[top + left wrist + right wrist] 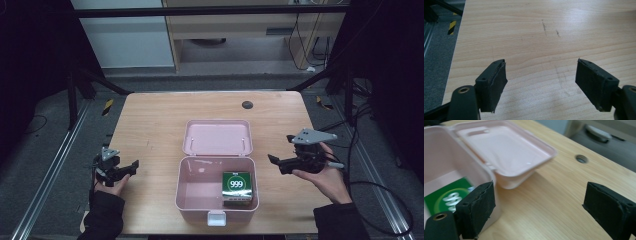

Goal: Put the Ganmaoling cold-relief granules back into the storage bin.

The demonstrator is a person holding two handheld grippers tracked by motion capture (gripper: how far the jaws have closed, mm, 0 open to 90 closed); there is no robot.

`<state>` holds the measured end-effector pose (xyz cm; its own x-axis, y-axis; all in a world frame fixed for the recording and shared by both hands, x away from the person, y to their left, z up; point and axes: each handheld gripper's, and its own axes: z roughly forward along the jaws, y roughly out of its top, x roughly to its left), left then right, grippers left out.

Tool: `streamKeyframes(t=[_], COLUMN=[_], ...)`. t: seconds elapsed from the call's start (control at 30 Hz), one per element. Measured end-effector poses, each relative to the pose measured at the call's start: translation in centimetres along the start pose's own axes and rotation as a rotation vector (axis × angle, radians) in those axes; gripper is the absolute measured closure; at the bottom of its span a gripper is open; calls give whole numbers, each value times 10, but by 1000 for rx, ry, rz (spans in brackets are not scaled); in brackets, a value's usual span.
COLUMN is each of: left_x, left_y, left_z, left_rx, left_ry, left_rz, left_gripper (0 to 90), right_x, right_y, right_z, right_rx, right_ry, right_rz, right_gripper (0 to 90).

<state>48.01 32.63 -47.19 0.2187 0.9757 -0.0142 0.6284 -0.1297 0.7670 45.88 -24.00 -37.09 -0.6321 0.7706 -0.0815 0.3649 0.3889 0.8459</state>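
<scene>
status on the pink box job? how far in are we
Looks done: the green 999 box sits inside the pink case, at its right side. In hand: nothing; the left gripper and right gripper are both open and empty, either side of the case. Left, probably: the lid lies flipped open and the front latch is undone.

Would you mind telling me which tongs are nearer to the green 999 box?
Right. The right tongs hover just right of the green 999 box; the left tongs sit across the pink case.
</scene>
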Motion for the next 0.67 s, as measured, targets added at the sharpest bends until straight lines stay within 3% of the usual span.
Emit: streamKeyframes(t=[0.13,0.23,0.5,0.67], left_x=[0,0,0,0], left_y=[0,0,0,0], left_z=[0,-1,0,0], left_rx=[0,0,7,9], left_ry=[-7,-11,-20,-20], left_rz=[0,5,6,10], left_gripper=[284,311,371,378], right_x=[-12,-18,-33,-39], right_y=[-23,-42,-79,-96], right_z=[7,14,24,27], right_rx=[0,14,30,58], right_ry=[-60,-100,-186,-221], right_rz=[109,152,244,266], right_gripper=[110,123,173,185])
